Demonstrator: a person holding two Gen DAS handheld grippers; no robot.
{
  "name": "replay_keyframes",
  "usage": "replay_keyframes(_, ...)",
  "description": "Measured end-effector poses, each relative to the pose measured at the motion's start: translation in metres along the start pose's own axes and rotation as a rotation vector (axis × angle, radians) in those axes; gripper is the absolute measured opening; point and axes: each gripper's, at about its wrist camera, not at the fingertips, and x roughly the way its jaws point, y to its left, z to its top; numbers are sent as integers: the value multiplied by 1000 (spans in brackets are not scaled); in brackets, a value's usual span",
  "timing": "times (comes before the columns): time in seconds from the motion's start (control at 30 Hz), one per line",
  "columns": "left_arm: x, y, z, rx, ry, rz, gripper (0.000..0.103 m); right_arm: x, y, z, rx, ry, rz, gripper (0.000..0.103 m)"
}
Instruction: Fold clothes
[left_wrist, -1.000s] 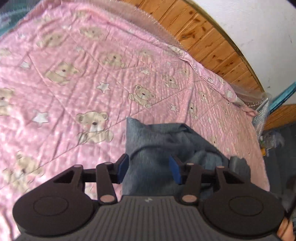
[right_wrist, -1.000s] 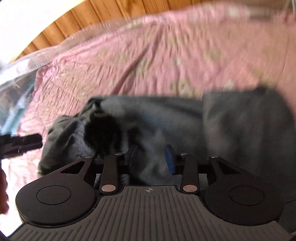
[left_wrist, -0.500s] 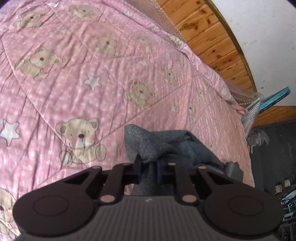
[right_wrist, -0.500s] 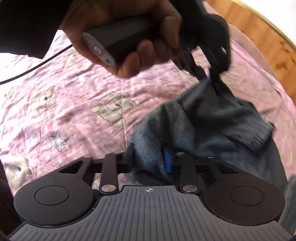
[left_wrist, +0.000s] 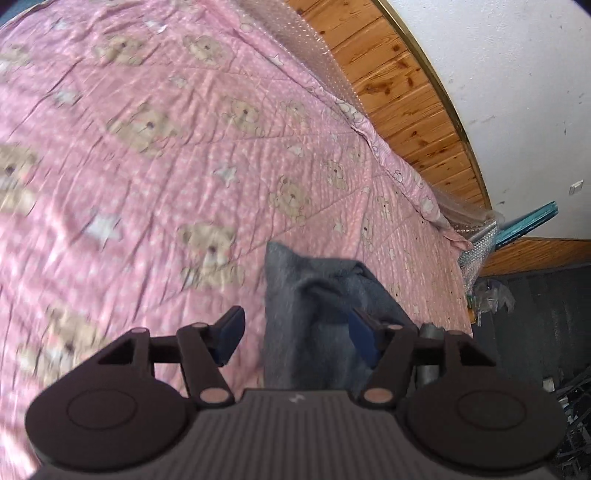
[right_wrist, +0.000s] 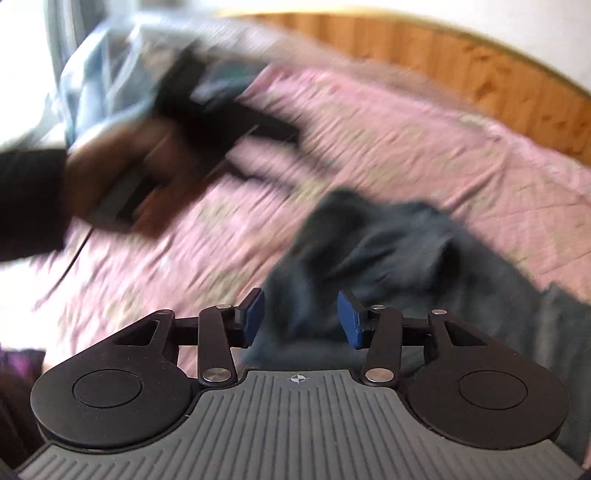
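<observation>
A dark grey knitted garment lies bunched on the pink teddy-bear quilt. My left gripper hovers over its near end, open, the blue pads on either side of the cloth without pinching it. In the right wrist view the same garment spreads to the right in loose folds. My right gripper is open just above its near edge. The left gripper shows there too, blurred, held by a hand at upper left, clear of the garment.
A wooden headboard runs along the bed's far edge under a white wall. Bubble wrap and a teal bar stand at the bed's right end, with dark floor and clutter beyond. Much bare quilt lies to the left.
Half a second ago both grippers were shut on the garment, the left lifting a corner. Both have opened and let go; the cloth has dropped onto the quilt and the left hand swings away.
</observation>
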Motion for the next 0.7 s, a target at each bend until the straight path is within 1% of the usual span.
replay_keyframes(0.03,0,0,-10,-8,7,-4,64,-3,-14,15,26,-22,-16,50)
replay_keyframes(0.1,0,1,-30,-23,22,-11,64,12,-37,48,45,-28,-13,53)
replay_keyframes(0.13,0,1,-40,-30,29,-15,64,28,-41,63,24,-20,-4,62)
replay_keyframes(0.17,0,1,-50,-38,36,-19,64,47,-45,78,2,-9,6,69)
replay_keyframes(0.2,-1,2,-60,-46,44,-23,64,76,-44,92,-27,14,21,71)
replay_keyframes(0.27,-1,2,-80,-61,58,-31,63,134,-38,109,-77,90,57,72)
replay_keyframes(0.3,-1,2,-90,-68,66,-34,62,158,-35,108,-95,137,61,71)
replay_keyframes(0.33,-1,3,-100,-76,73,-38,55,182,-32,108,-112,183,65,63)
replay_keyframes(0.37,0,1,-107,-72,81,-34,39,204,-31,107,-126,234,71,40)
replay_keyframes(0.4,1,-3,-111,-50,90,-16,33,222,-36,102,-125,297,80,24)
replay_keyframes(0.43,1,-8,-114,-26,93,0,32,235,-41,99,-119,343,96,18)
replay_keyframes(0.47,-1,-12,-116,-8,86,9,26,232,-50,102,-89,332,126,10)
replay_keyframes(0.5,-4,-15,-117,-1,77,11,25,224,-60,108,-41,311,138,9)
replay_keyframes(0.57,-6,-20,-120,14,74,34,24,206,-77,121,35,238,146,7)
replay_keyframes(0.63,-3,-22,-125,18,90,67,23,204,-90,131,79,196,139,0)
replay_keyframes(0.7,-2,-23,-130,13,101,99,23,210,-102,142,104,173,124,0)
